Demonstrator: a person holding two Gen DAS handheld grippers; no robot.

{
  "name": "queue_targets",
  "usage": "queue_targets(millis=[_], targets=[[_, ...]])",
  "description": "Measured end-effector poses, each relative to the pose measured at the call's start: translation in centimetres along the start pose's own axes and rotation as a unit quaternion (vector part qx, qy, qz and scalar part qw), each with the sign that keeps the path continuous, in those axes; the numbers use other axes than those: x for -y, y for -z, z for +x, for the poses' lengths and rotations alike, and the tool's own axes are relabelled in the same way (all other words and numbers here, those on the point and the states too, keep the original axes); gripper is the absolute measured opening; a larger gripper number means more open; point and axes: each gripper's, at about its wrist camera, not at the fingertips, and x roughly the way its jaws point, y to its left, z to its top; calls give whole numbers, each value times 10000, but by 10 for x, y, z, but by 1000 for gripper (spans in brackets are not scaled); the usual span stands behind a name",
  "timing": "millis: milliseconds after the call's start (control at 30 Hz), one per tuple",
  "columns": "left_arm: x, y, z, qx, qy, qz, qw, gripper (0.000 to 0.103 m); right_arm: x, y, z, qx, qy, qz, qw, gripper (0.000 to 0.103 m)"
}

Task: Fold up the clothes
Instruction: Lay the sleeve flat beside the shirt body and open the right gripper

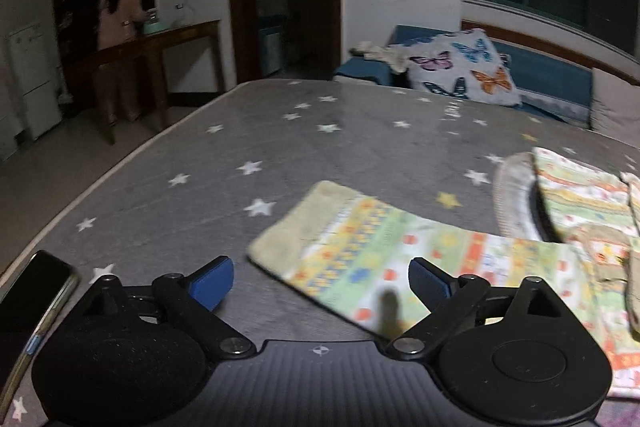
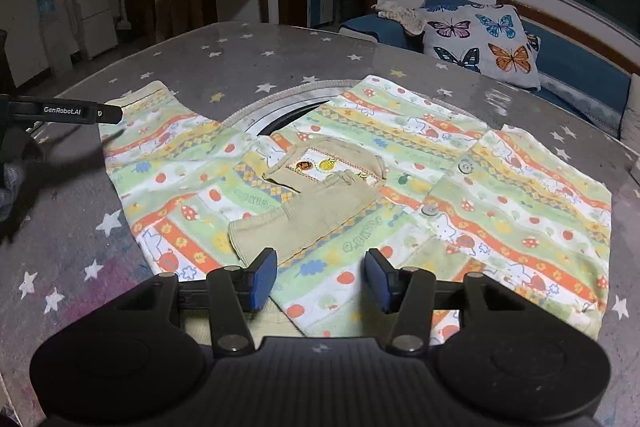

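The patterned garment (image 2: pixel 360 195) lies spread flat on the star-print counter (image 2: pixel 240 63), a beige collar piece (image 2: pixel 312 203) on its middle. The right claw (image 2: pixel 320 281) hovers half-spread over its near hem, pinching nothing. The left claw (image 1: pixel 320 281), spread wide and empty, hangs by the left sleeve (image 1: pixel 360 247); a phone (image 1: pixel 36 303) lies near left.

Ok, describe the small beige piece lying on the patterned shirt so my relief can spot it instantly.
Start at the grey star-print table cover, where a children's shirt in green, orange and yellow stripes lies spread flat. On the middle of it lies the small beige garment. Unlike the busy print around it, it is plain ribbed beige, with a little panel of embroidered fruit near its top.
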Motion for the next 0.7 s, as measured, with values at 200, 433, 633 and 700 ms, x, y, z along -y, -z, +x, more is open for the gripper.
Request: queue_targets(millis=[200,433,633,700], targets=[[-15,-7,19,-110,-67,-310,9994,88,3,-1,-11,97,2,59,9999,50],[-19,-9,32,-229,-123,-399,9989,71,4,2,-16,129,-7,119,9998,50],[-17,-12,30,-166,132,-349,9992,18,7,8,-23,178,11,281,9994,50],[-15,-15,28,-196,267,-388,9987,13,9,10,-26,202,32,315,9993,50]])
